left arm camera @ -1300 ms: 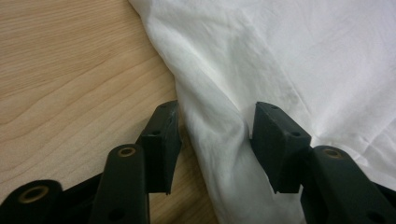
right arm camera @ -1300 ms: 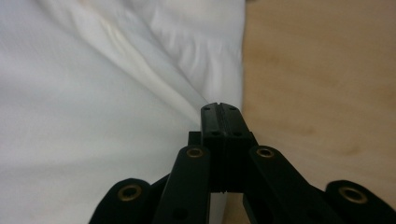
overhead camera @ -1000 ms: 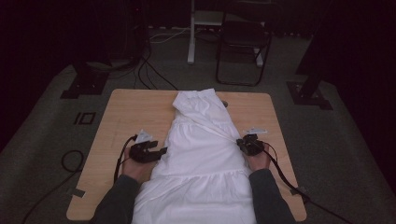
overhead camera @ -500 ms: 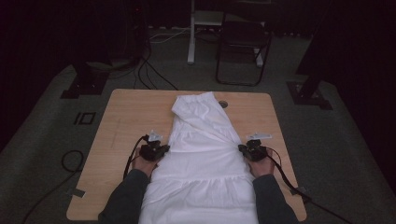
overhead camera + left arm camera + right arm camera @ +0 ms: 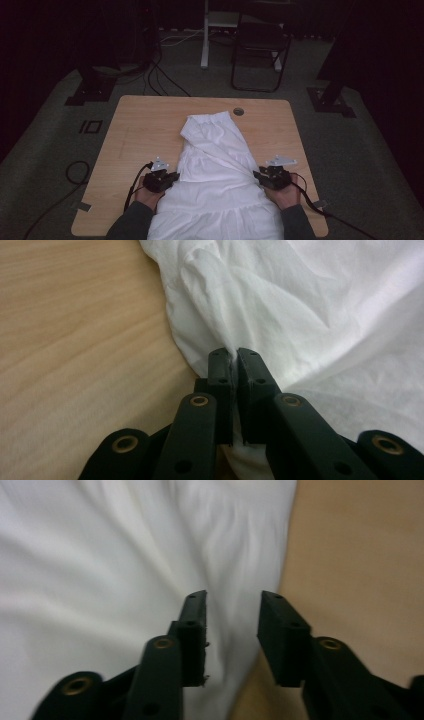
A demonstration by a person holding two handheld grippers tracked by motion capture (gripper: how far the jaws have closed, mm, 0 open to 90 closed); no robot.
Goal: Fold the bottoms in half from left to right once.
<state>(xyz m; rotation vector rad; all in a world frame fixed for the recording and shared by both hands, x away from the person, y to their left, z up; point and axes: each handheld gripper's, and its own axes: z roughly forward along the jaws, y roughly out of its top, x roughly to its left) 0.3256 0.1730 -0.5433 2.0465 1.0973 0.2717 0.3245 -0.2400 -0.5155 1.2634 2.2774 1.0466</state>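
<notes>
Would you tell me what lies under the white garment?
The wooden table lies under the white garment. Whatever else might sit beneath the cloth is covered.

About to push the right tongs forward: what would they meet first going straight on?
Most likely the white cloth garment: the open right tongs straddle its edge, cloth lying between and ahead of them, above the wooden table. Depth is unclear.

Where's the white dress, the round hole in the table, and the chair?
Dress [image 5: 220, 170], high view: middle of the fabric.
Hole [image 5: 238, 111], high view: its centre, near the table's far edge.
Chair [image 5: 260, 37], high view: seat.
</notes>
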